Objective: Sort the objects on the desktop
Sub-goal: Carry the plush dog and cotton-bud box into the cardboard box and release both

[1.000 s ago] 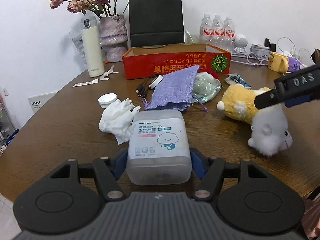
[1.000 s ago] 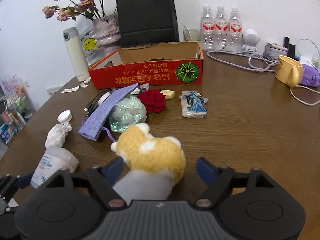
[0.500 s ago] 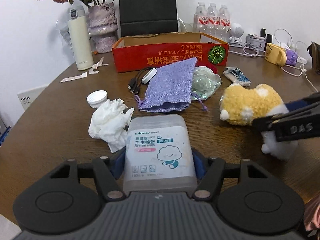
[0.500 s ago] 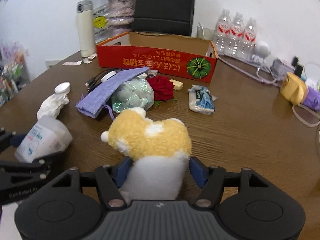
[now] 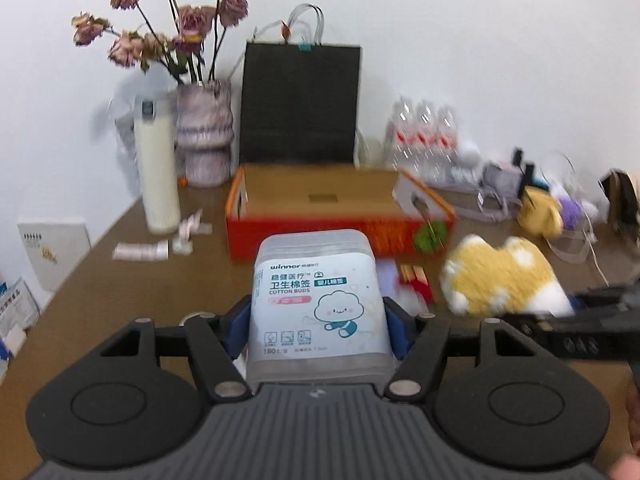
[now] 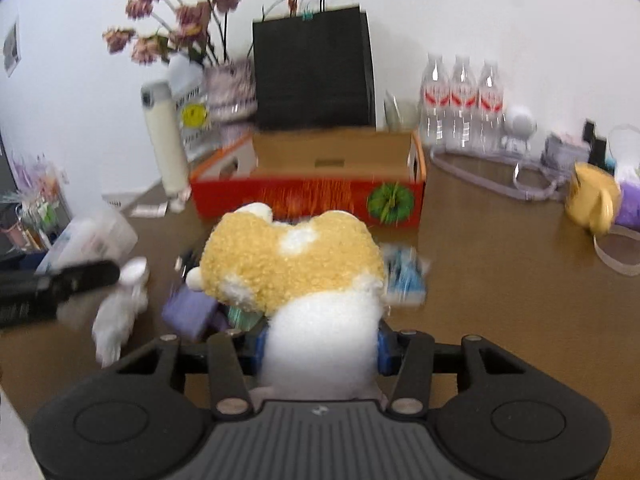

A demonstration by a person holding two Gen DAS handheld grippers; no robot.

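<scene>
My left gripper [image 5: 318, 330] is shut on a clear plastic cotton bud box [image 5: 318, 300] with a white and blue label, held above the table. My right gripper [image 6: 320, 346] has its jaws closing on a yellow and white plush toy [image 6: 296, 268], squeezing its white end and lifting it. The plush toy [image 5: 500, 278] and the right gripper also appear at the right of the left wrist view. An open red cardboard box [image 5: 332, 212] [image 6: 320, 188] lies ahead of both grippers.
Behind the box stand a black paper bag [image 5: 300, 104], a vase of dried roses [image 5: 204, 136], a white flask [image 5: 156, 164] and water bottles [image 6: 460, 100]. A crumpled tissue [image 6: 120, 304], purple pouch [image 6: 188, 310], blue packet [image 6: 404, 276] and yellow mug [image 6: 592, 200] lie on the table.
My left gripper lifted the cotton bud box off the table toward the red box. My right gripper closed on the plush toy and raised it.
</scene>
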